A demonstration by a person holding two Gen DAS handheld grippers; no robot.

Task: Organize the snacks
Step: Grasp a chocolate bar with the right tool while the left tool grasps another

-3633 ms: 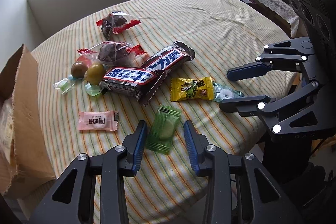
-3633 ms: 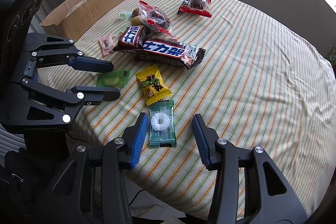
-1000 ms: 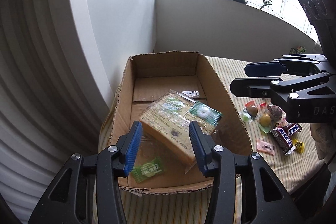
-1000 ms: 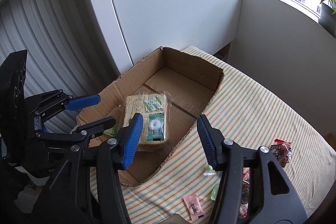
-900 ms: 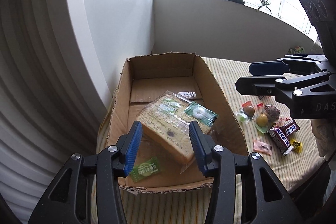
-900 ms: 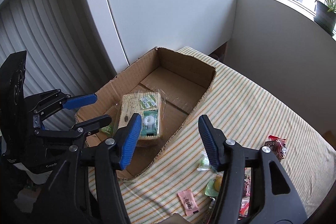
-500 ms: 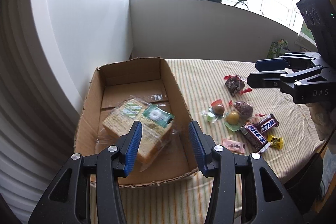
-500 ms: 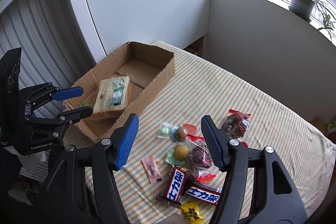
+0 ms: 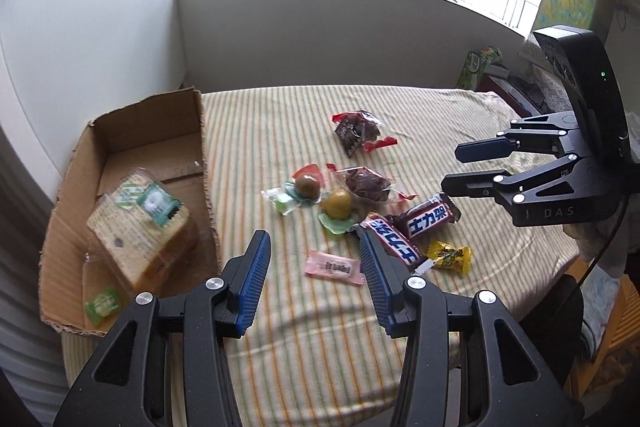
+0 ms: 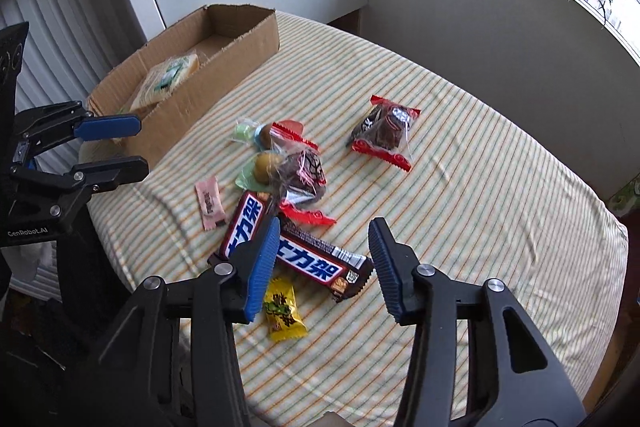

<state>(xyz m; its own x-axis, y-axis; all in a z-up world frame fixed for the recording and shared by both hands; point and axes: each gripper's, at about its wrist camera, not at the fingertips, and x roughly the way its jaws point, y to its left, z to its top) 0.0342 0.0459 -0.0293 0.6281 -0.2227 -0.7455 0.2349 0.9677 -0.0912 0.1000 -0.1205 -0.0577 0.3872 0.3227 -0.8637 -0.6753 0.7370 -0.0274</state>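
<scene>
With a wrapped bread pack and two small green candies already in the cardboard box, the rest — chocolate bars, the pink candy, the yellow candy — lay on the table, both the left hand-held gripper and the right hand-held gripper parted and empty, the right's jaws having just narrowed.

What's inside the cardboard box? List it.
Inside the box: a wrapped sponge cake, a ring-candy packet lying on top of it, and a small green candy near the front corner. Anything beneath the cake is hidden.
</scene>
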